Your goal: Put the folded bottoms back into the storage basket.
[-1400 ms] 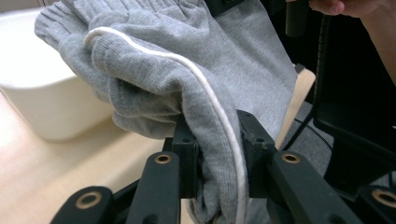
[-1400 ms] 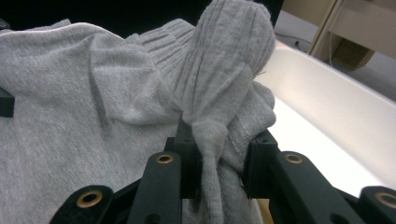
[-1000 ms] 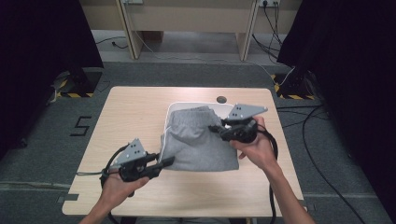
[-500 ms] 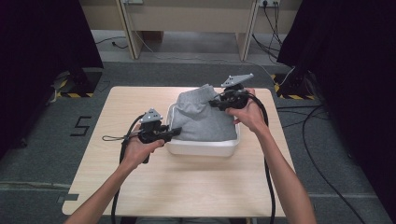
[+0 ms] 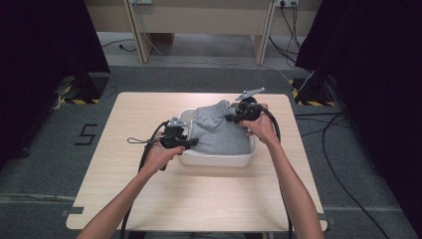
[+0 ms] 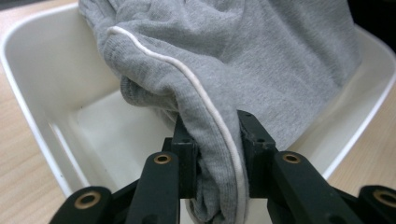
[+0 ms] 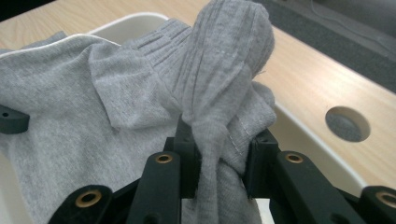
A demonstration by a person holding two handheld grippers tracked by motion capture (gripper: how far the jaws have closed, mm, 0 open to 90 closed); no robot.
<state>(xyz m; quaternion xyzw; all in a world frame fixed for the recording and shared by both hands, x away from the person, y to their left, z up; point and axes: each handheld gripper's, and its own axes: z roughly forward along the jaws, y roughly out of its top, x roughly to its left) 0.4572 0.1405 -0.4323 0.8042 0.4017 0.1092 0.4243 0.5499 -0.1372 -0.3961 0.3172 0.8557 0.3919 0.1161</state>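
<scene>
Clamping the grey garment (image 5: 221, 132) from two sides, your left gripper (image 6: 214, 154) fingers pinch its piped edge at the white tub's (image 5: 214, 159) near-left corner, while your right gripper (image 7: 215, 156) fingers squeeze a ribbed fold above the tub's far rim.

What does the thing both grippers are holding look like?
On the wooden table sits a white tub. Draped in it is a soft grey garment, pinched by the left gripper and right gripper. A thin white piping line marks it.
</scene>
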